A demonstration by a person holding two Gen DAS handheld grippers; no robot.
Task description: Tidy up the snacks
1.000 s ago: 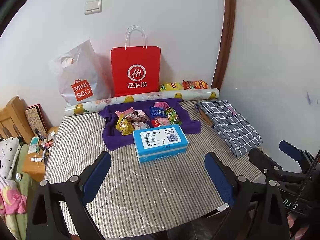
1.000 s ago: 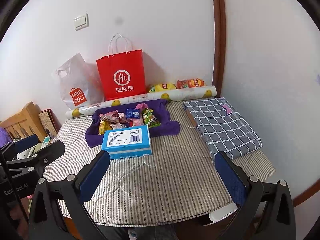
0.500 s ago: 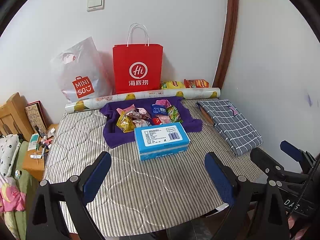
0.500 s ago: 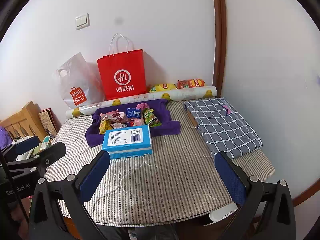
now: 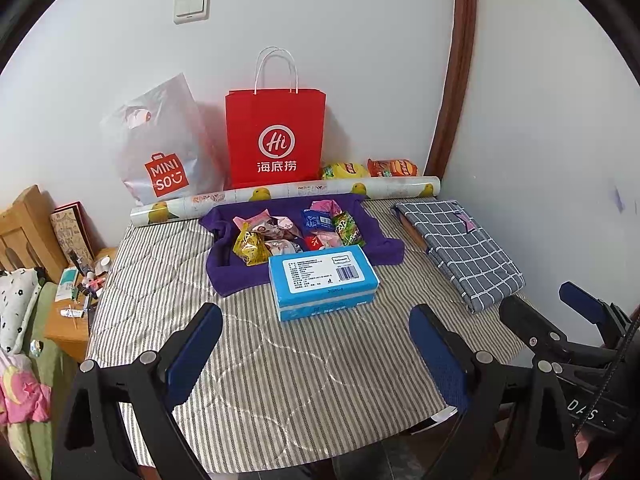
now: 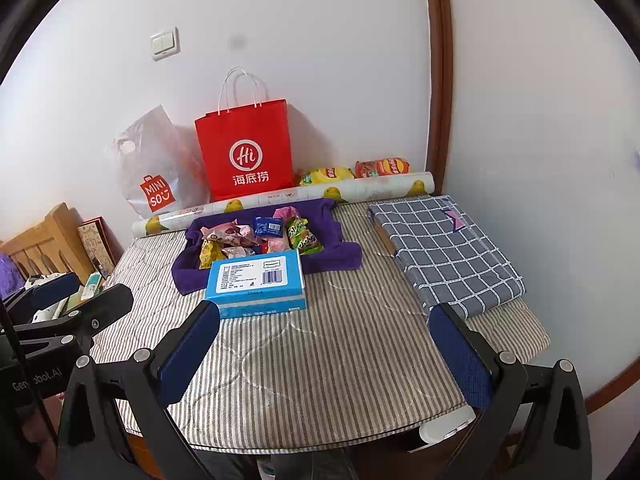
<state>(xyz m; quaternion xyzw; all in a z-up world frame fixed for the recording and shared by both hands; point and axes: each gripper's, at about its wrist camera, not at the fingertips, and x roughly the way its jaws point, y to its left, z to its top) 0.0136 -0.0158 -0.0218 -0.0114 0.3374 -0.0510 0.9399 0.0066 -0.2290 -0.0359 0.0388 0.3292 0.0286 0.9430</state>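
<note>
Several small snack packets [image 5: 296, 232] [image 6: 260, 236] lie in a pile on a purple cloth [image 5: 384, 246] [image 6: 336, 258] in the middle of the table. A blue box [image 5: 322, 280] [image 6: 256, 282] rests at the cloth's near edge. Two chip bags, yellow [image 5: 345, 170] [image 6: 326, 175] and orange [image 5: 392, 168] [image 6: 382, 167], lie by the back wall. My left gripper [image 5: 316, 354] hovers open over the near table edge, well short of the box. My right gripper [image 6: 326, 350] is open too, nothing between its fingers.
A red paper bag [image 5: 276, 136] [image 6: 246, 152] and a white plastic bag [image 5: 160, 148] stand against the wall behind a printed paper roll [image 5: 280, 196]. A folded checked cloth [image 5: 460, 248] [image 6: 444, 248] lies at the right. The striped table cover [image 5: 260, 380] ends near me; a cluttered stand [image 5: 76, 292] sits left.
Both views have lifted and drawn back slightly, so the table and snacks sit a little lower in frame. Both grippers stay open; nothing on the table has moved.
</note>
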